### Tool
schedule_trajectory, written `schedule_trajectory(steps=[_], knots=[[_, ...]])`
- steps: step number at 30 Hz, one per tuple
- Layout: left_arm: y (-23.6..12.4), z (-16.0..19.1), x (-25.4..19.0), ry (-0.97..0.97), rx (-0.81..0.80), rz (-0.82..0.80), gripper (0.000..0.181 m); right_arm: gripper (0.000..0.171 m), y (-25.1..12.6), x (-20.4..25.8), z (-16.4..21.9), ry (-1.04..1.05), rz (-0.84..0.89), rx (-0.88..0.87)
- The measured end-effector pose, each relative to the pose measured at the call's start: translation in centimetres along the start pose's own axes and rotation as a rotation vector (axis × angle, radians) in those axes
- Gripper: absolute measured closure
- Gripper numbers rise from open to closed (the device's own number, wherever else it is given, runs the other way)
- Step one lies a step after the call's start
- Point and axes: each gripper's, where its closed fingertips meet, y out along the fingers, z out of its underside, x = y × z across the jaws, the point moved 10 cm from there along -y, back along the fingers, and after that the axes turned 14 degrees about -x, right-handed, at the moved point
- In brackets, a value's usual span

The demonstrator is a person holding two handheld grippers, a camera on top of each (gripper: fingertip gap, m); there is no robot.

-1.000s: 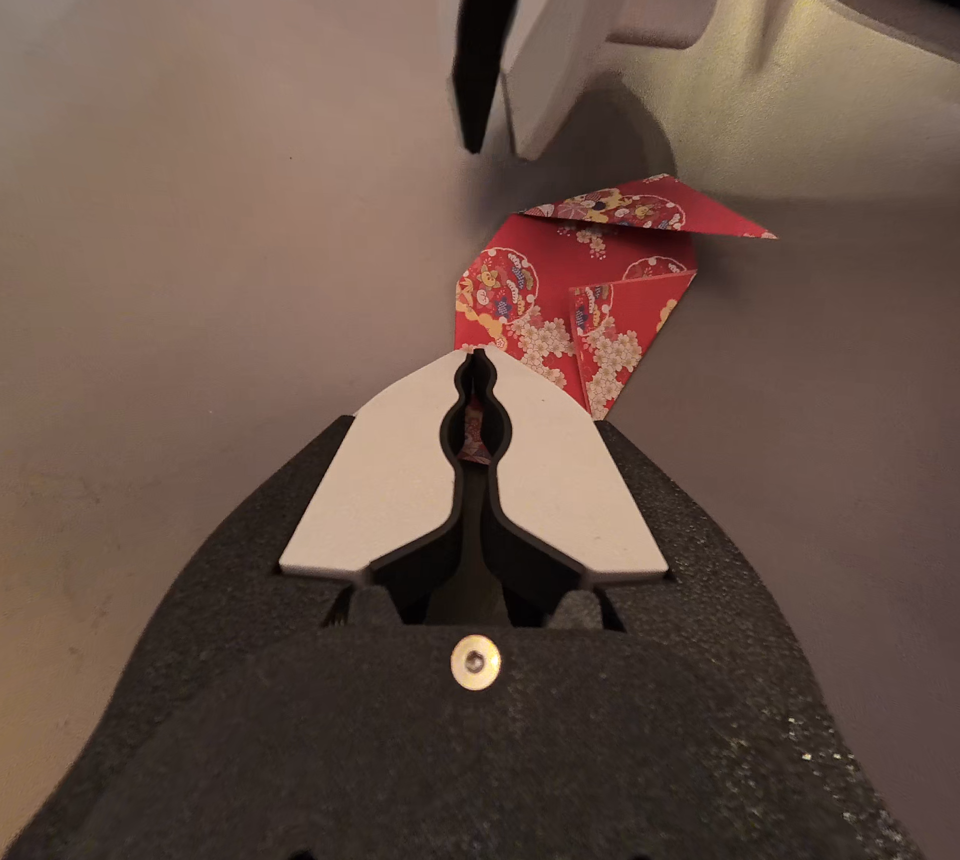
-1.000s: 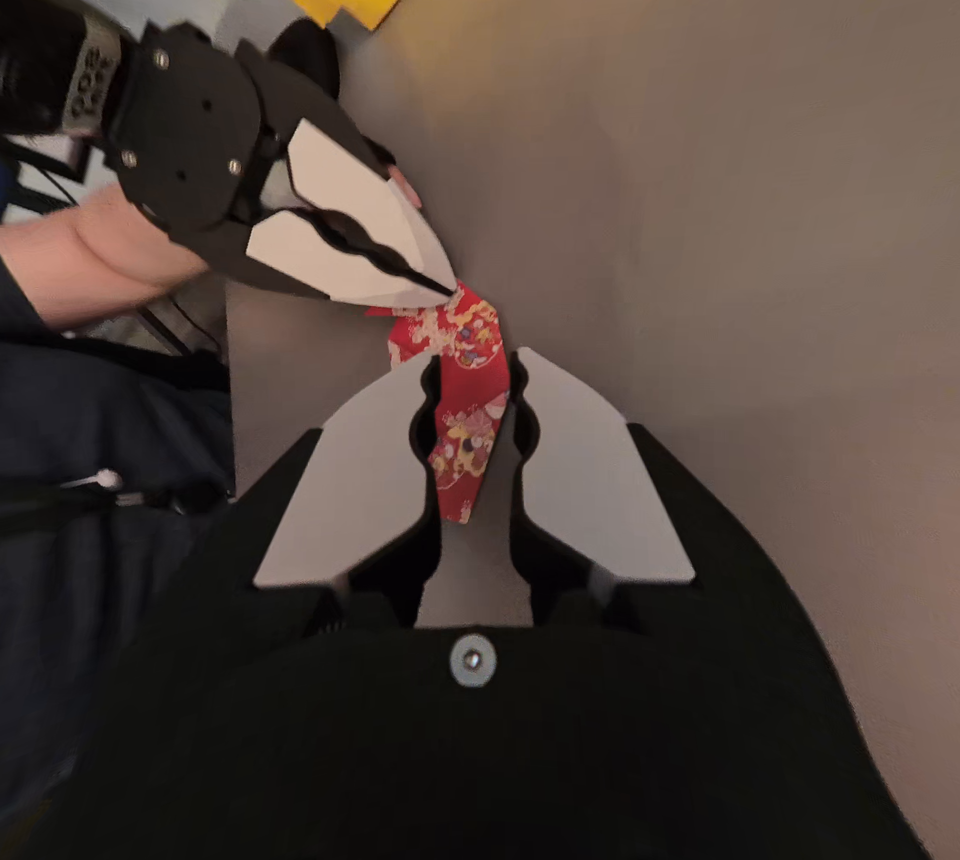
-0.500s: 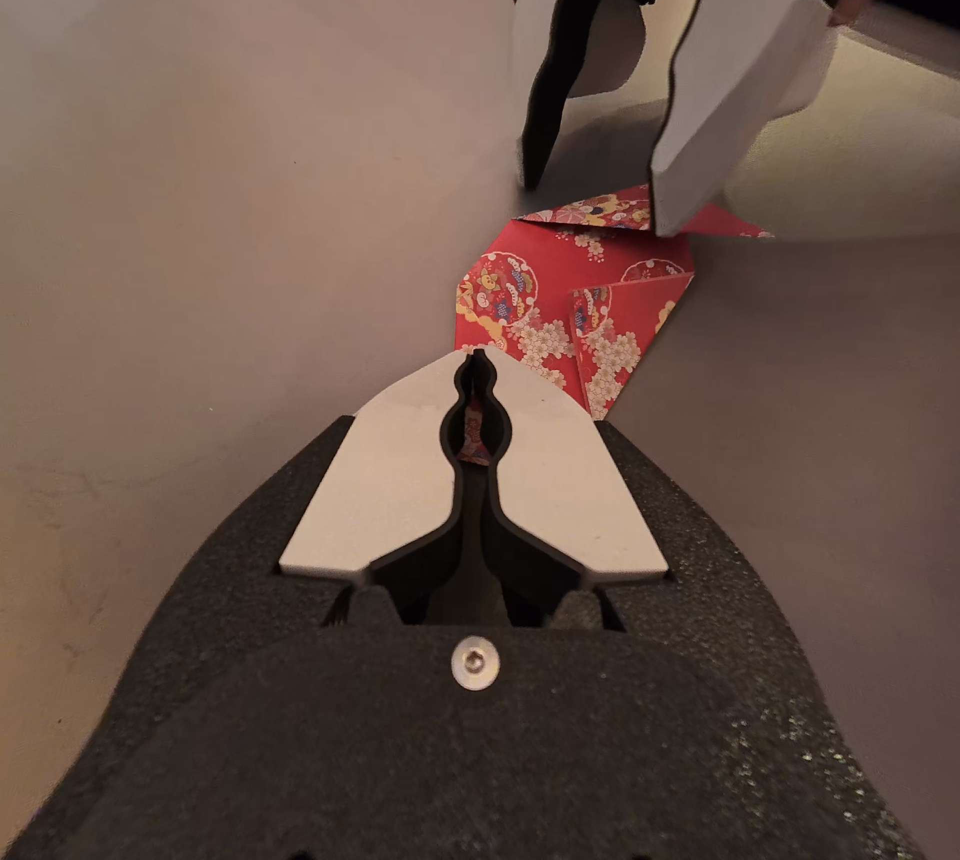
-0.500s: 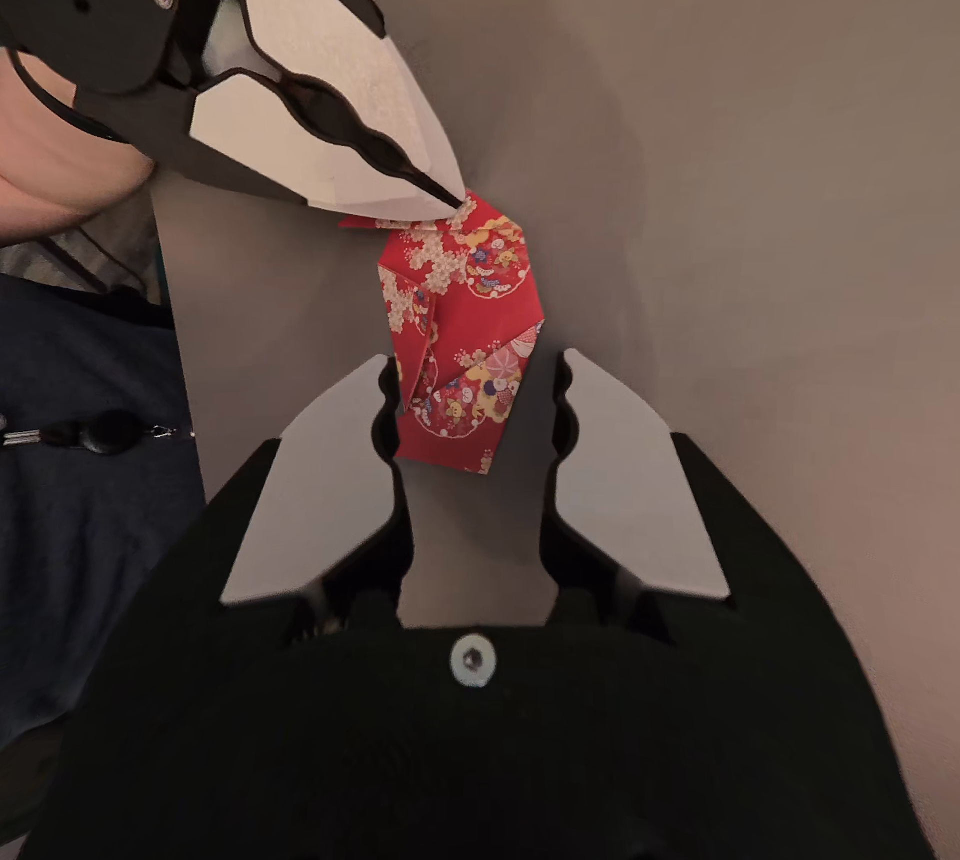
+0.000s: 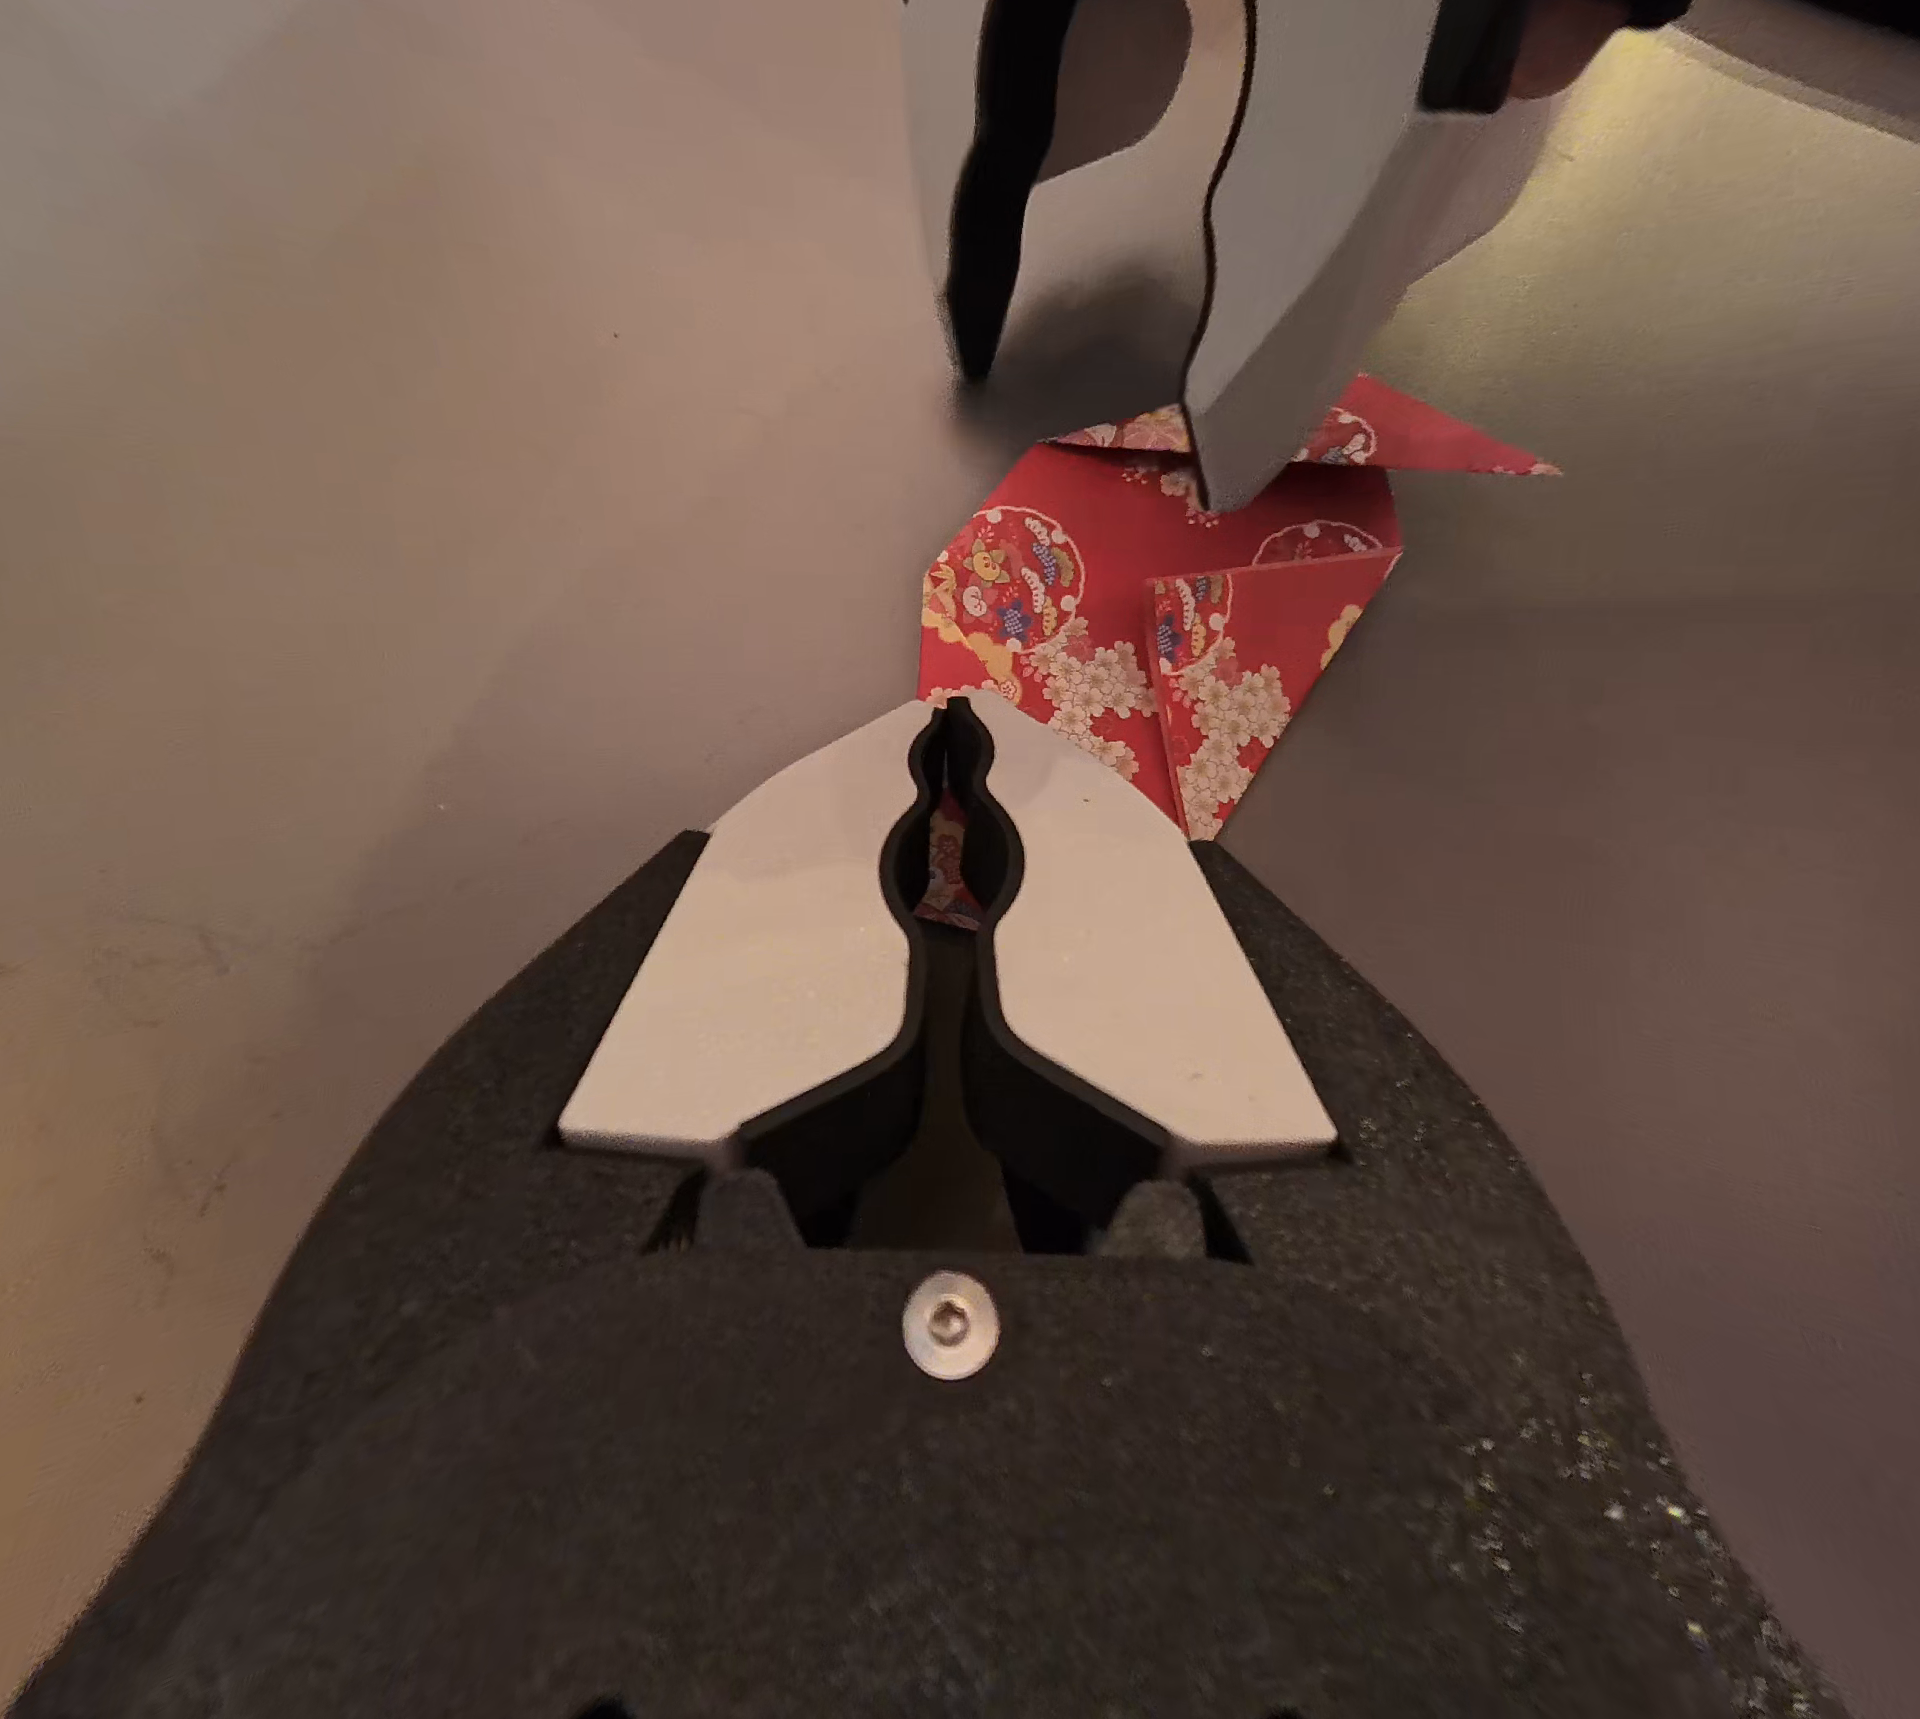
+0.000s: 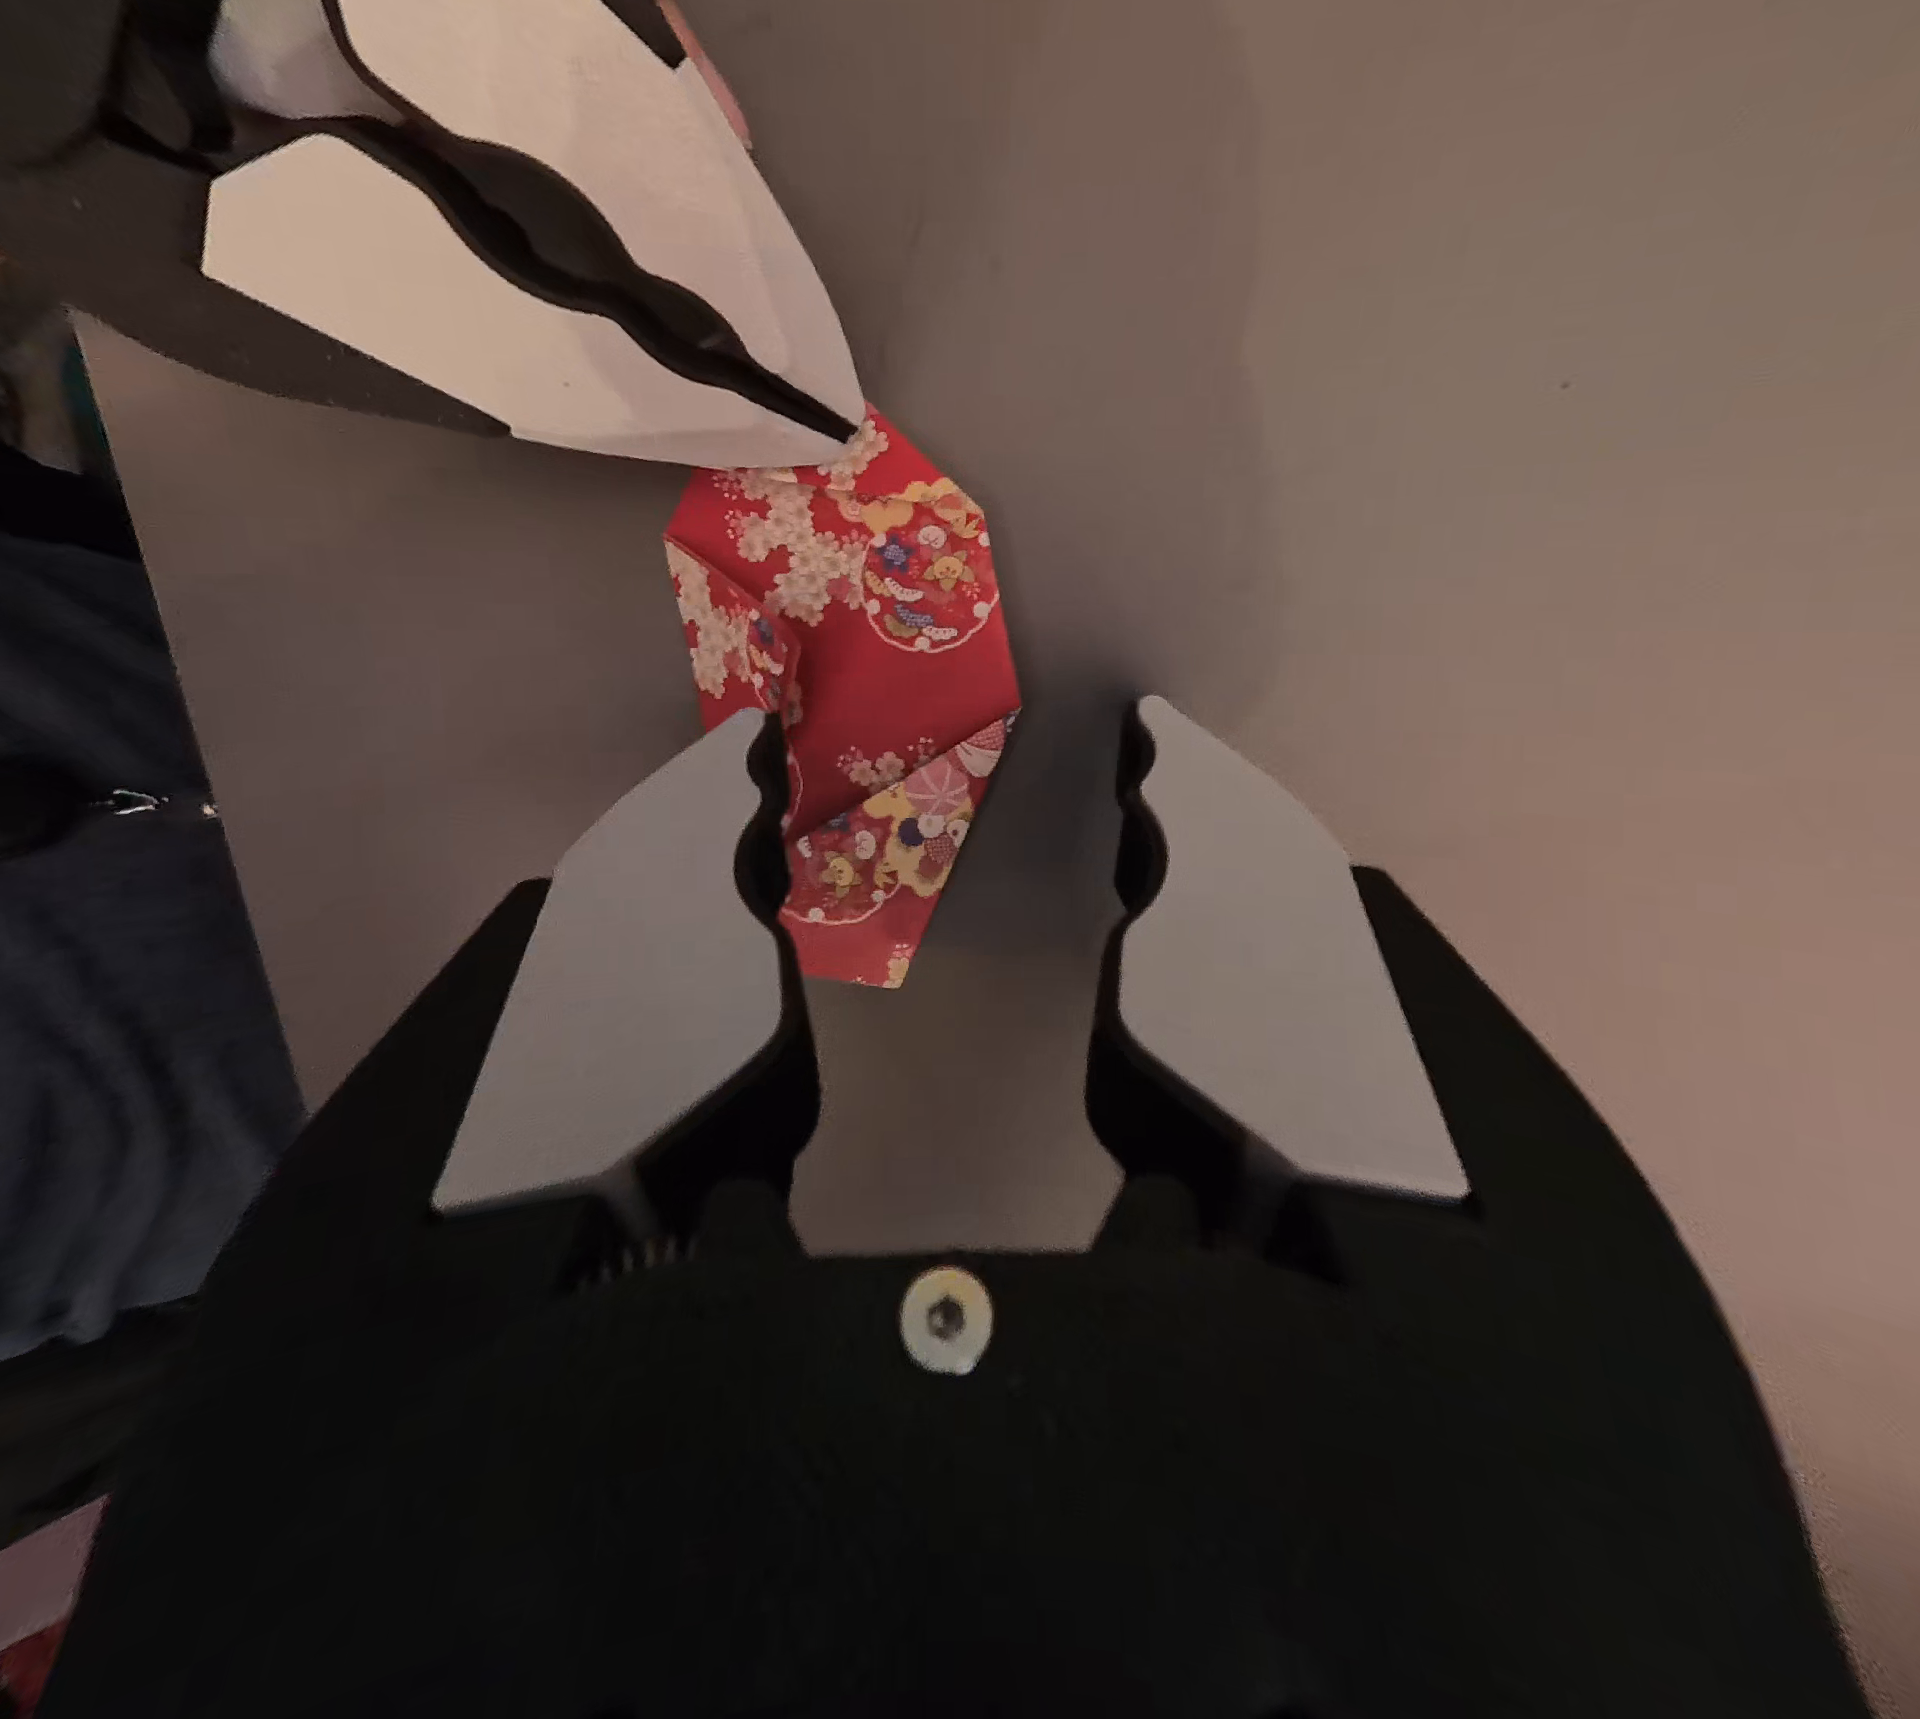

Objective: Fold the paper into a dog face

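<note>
A smooth matte grey table point(image 5: 416, 319) fills both frames. The left gripper point(image 5: 951, 713) clamps the red floral folded paper point(image 5: 1049, 620); the right gripper point(image 6: 945, 734) gapes above it.

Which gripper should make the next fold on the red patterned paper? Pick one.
Right. The right gripper is open and poised over the free end of the folded red patterned paper, one finger touching its far flap. The left gripper is shut on the opposite corner, anchoring it on the grey table.

Indoor worktop of unclear kind: plain grey table point(image 5: 436, 298) under dim warm light, nothing more telling
</note>
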Motion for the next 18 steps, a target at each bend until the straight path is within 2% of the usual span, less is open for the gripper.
schedule_trajectory(steps=[1,9,14,18], knots=[[0.0,0.0,-0.1,0.004,-0.001,-0.009,0.181,0.109,0.0,0.0,0.0,0.007,0.006,0.007],[-0.1,0.0,-0.4,0.044,-0.004,-0.046,0.181,0.112,1.1,2.3,-0.2,-0.122,0.156,0.105],[0.0,0.0,-0.2,0.018,-0.002,-0.038,0.181,0.138,1.4,2.4,-0.2,-0.132,0.153,0.066],[-0.1,0.0,-0.3,0.03,-0.005,-0.038,0.181,0.156,1.4,2.0,0.1,-0.063,0.091,0.026]])
